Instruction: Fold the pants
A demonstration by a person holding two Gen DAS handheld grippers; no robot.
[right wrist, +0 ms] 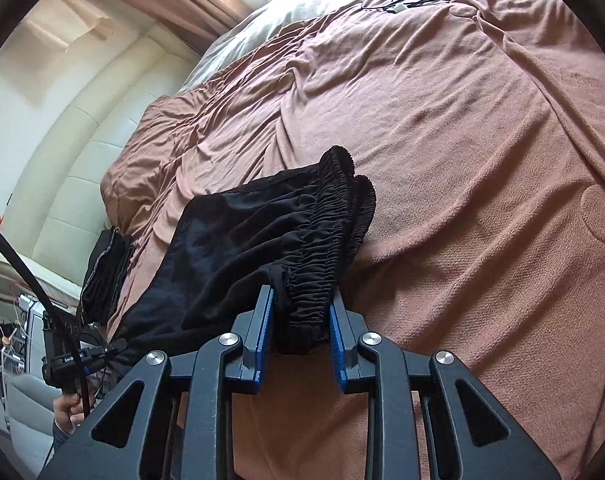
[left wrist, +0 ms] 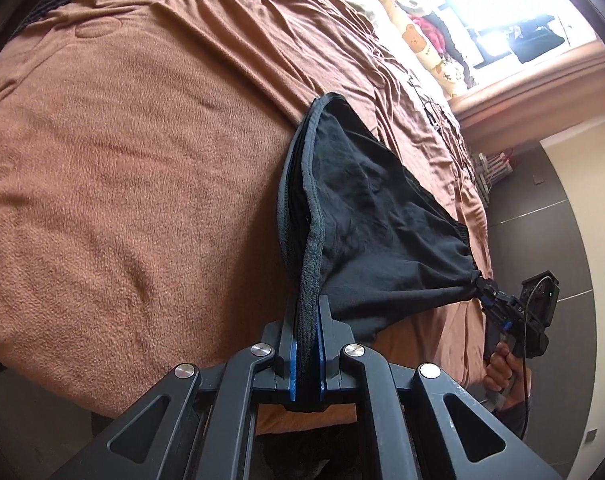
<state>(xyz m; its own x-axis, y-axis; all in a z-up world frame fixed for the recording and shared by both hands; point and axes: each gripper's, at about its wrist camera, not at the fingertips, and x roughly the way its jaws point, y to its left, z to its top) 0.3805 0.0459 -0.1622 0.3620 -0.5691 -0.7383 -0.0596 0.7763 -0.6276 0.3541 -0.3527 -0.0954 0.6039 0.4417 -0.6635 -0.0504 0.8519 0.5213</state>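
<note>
Black pants (left wrist: 382,208) hang stretched between both grippers above a bed with a brown blanket (left wrist: 122,180). My left gripper (left wrist: 308,304) is shut on the grey-stitched hem edge, where several layers are stacked. To the right, the right gripper (left wrist: 481,280) pinches the gathered far corner, with a person's hand (left wrist: 502,364) on its handle. In the right wrist view, my right gripper (right wrist: 301,296) is shut on the bunched elastic waistband of the pants (right wrist: 262,240). The left gripper (right wrist: 120,345) holds the opposite end at the lower left, and the layered hems (right wrist: 106,272) droop above it.
The brown blanket (right wrist: 462,160) is wrinkled toward the far side. Cables (right wrist: 406,2) lie on it near the far edge. A cream padded headboard (right wrist: 82,152) stands at the left. Bear-print bedding (left wrist: 418,40) lies under a bright window. Dark floor tiles (left wrist: 550,220) run beside the bed.
</note>
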